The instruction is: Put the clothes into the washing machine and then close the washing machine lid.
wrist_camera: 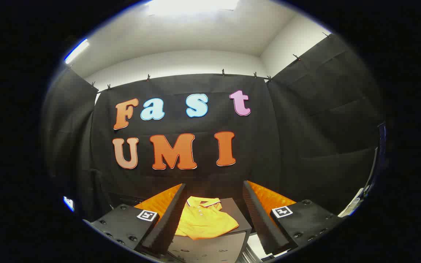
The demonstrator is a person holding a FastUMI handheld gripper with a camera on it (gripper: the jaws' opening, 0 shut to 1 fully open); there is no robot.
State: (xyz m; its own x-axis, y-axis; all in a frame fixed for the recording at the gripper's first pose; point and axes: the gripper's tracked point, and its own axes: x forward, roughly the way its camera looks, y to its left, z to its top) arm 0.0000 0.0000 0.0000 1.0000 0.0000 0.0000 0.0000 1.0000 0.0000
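A small yellow polo shirt (205, 220) lies crumpled on the dark flat top of a box-like machine (238, 215), whose pale front face shows below it. My gripper (214, 190) stands open, its two fingers spread wide to either side of the shirt. The shirt lies ahead of and below the fingers, framed between them, and nothing is held. I cannot tell from here whether the dark top is the washing machine's lid.
Black cloth walls (305, 146) close the booth at the back and on both sides, close behind the machine. A white ceiling with a bright light (192, 7) is overhead. A pale surface (254, 248) shows low beside the machine on the right.
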